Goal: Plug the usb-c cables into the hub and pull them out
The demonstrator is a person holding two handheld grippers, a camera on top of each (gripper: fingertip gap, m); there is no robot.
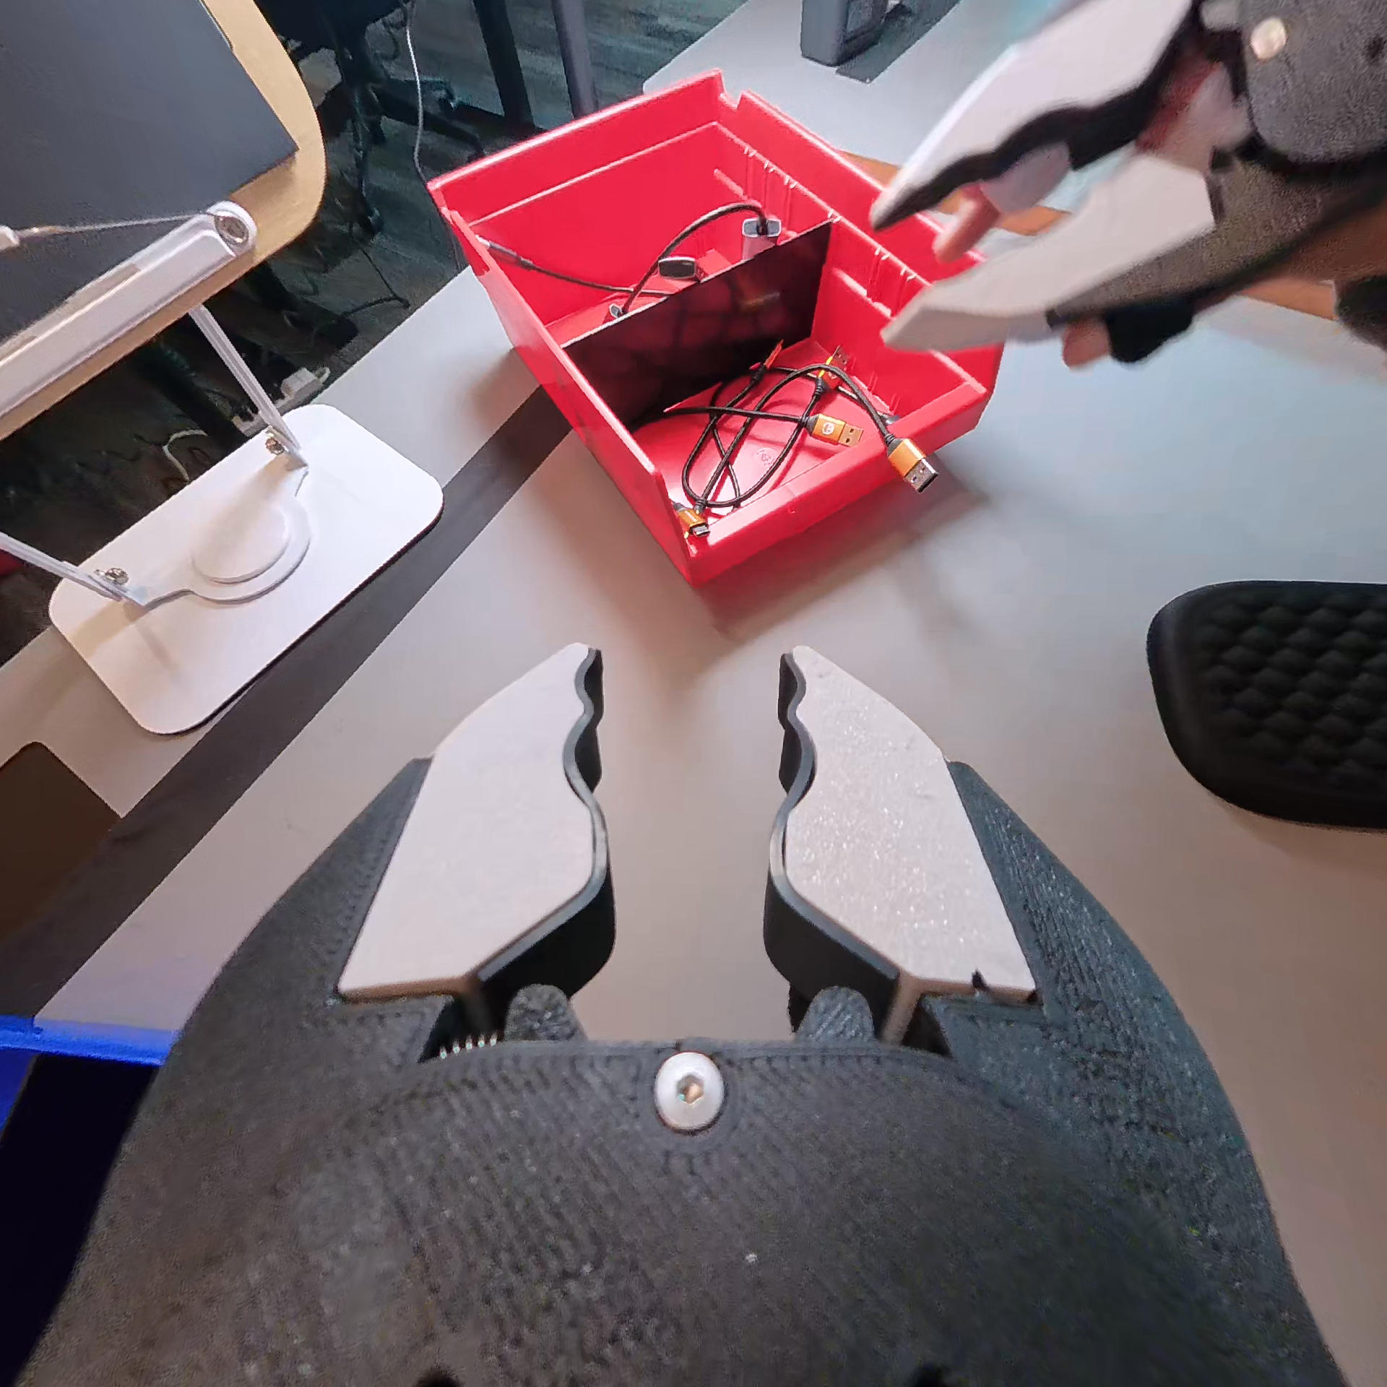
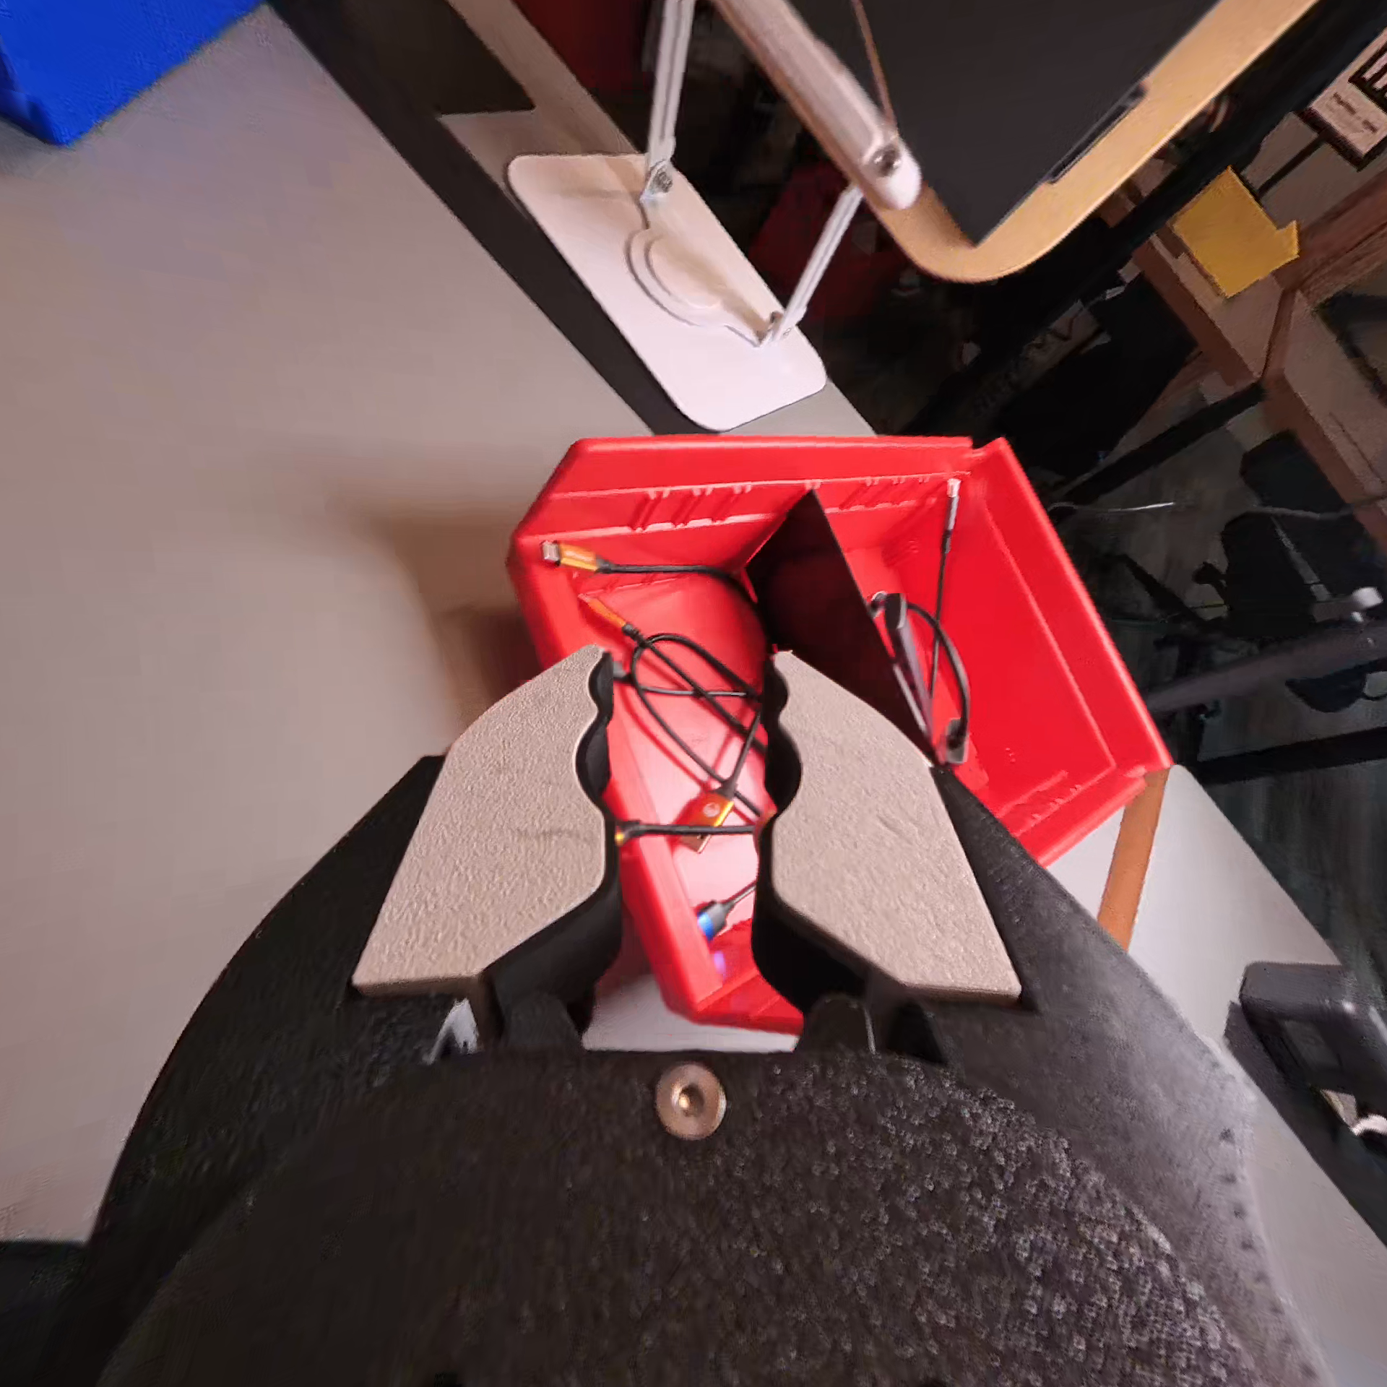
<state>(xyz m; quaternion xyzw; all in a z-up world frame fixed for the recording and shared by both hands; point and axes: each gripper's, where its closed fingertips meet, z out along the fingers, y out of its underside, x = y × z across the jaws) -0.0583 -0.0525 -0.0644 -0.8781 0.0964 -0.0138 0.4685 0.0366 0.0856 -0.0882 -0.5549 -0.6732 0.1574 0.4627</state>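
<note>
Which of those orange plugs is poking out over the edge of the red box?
The orange plug at the red box's front right corner: it overhangs the low wall, while the others lie inside.

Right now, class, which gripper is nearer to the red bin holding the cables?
Right. The right gripper hangs open just above the red bin, while the left gripper hovers open over bare table short of it.
</note>
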